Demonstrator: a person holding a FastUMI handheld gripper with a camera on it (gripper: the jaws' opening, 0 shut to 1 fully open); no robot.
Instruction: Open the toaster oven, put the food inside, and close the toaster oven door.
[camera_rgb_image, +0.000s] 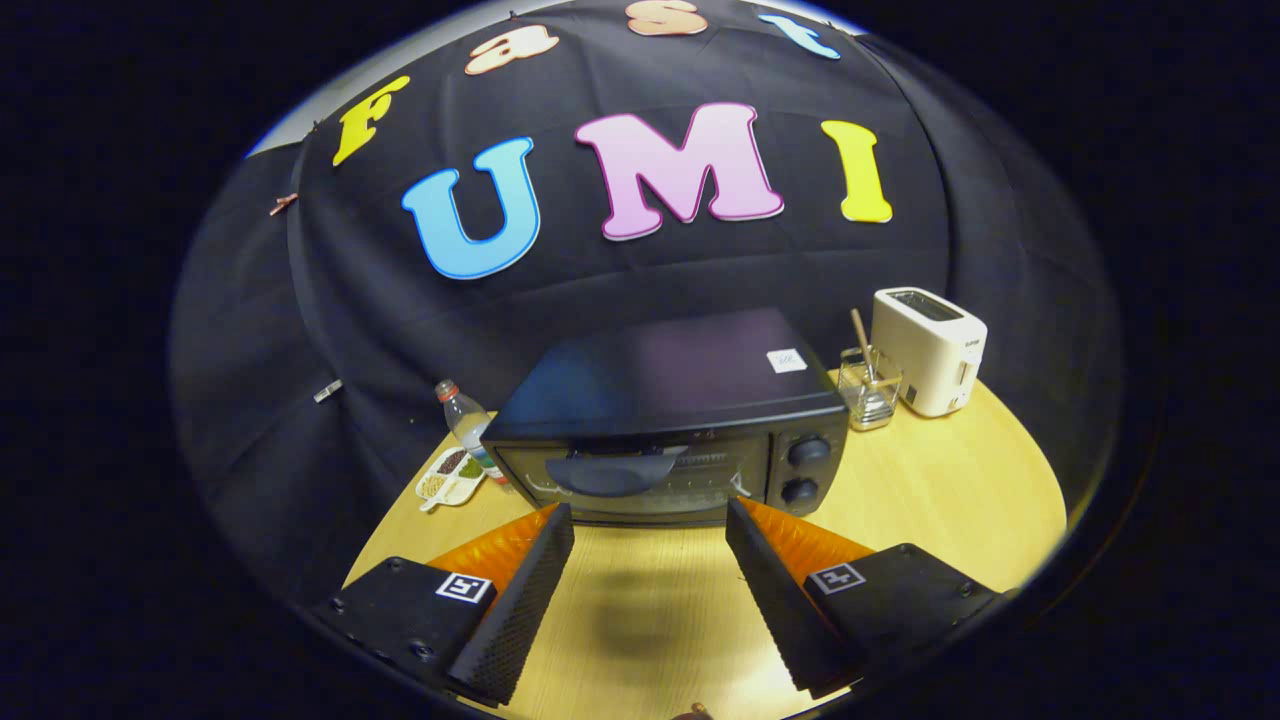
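Wooden table (930, 490) is carrying a closed toaster oven (665, 430), just ahead of the fingers. Its white sticker (786, 361) is too small for reading. Gripper (650, 520) is hovering level, fingers wide apart, holding nothing.

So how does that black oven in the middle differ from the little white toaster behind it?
The toaster oven is black, wide and boxy, with a front door and two knobs; the toaster is white, smaller and taller for its width, with a slot on top. The oven sits just ahead of the open gripper, door shut; the toaster stands further back beside a glass. Both rest on the wooden table.
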